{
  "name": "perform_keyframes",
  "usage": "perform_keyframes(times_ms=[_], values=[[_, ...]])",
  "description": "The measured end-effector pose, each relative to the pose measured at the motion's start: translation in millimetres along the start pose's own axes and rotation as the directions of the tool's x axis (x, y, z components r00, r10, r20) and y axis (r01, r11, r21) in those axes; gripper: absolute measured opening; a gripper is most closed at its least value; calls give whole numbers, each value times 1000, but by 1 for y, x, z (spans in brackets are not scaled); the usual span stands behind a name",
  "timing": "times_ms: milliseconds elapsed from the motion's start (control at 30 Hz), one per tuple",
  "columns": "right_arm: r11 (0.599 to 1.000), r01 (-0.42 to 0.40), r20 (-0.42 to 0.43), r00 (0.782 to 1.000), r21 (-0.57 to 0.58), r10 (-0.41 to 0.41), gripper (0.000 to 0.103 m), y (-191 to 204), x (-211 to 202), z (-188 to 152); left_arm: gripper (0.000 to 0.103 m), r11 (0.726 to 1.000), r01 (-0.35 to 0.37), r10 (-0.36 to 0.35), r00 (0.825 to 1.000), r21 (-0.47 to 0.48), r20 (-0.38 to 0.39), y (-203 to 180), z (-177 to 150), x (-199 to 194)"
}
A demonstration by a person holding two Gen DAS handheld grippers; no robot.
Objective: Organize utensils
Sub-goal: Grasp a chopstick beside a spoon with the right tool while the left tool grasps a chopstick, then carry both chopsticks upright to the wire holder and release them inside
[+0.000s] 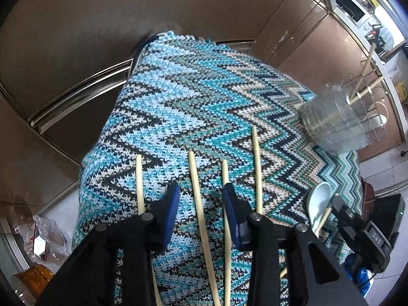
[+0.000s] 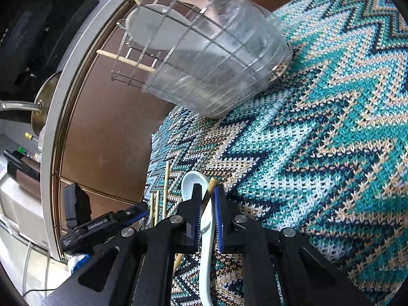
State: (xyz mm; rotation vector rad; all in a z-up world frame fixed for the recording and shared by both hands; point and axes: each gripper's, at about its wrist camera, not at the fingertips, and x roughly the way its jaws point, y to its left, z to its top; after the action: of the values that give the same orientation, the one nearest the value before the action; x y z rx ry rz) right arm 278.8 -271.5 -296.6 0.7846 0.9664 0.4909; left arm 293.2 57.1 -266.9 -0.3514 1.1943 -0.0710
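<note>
— Chopsticks (image 1: 197,199), four or five of them, lie loose and roughly parallel on the zigzag knitted cloth (image 1: 193,97) that covers the surface. The left hand-held gripper (image 1: 201,199) hangs over them with its blue pads apart, one stick running straight up the gap and a second right against the inner face of the other pad

— So nothing gripped on that side?

— Not as far as I can see. They look like thin, light bamboo, stiff but smooth, and I'd guess they roll on that knit. Taking one near the middle should stop it swinging

— And the right side?

— The right hand-held gripper (image 2: 207,199) has its pads close together on a chopstick end, with the white ceramic spoon (image 2: 204,204) lying underneath. Whether the spoon's handle is pinched too, I cannot tell

— The spoon would be the delicate one?

— Probably: glazed, slippery, heavier, chips if dropped. The clear plastic holder (image 2: 216,58) stands at the cloth's far edge, already holding chopsticks, beside a wire rack (image 2: 135,51) with a white plate
</note>
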Motion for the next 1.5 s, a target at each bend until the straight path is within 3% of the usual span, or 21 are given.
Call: perform_keyframes(times_ms=[233,333,733,1133,1500], values=[[999,-9,16,1000,-37,10,9,15,-6,1,10,999,-11,11,1000,-38,-17,4,5,6],[999,-13,26,1000,-44,14,9,17,-13,0,6,999,-8,7,1000,-42,-19,4,4,6],[982,-21,103,994,-189,41,7,53,-73,-12,5,998,56,-55,993,-3,103,-10,-12,-52],[925,46,200,979,-377,33,5,130,-145,-43,5,990,90,-115,960,108,254,-30,-47,-137],[883,110,293,956,-457,32,5,182,-198,-64,5,971,145,-207,909,190,361,-48,-70,-216]])
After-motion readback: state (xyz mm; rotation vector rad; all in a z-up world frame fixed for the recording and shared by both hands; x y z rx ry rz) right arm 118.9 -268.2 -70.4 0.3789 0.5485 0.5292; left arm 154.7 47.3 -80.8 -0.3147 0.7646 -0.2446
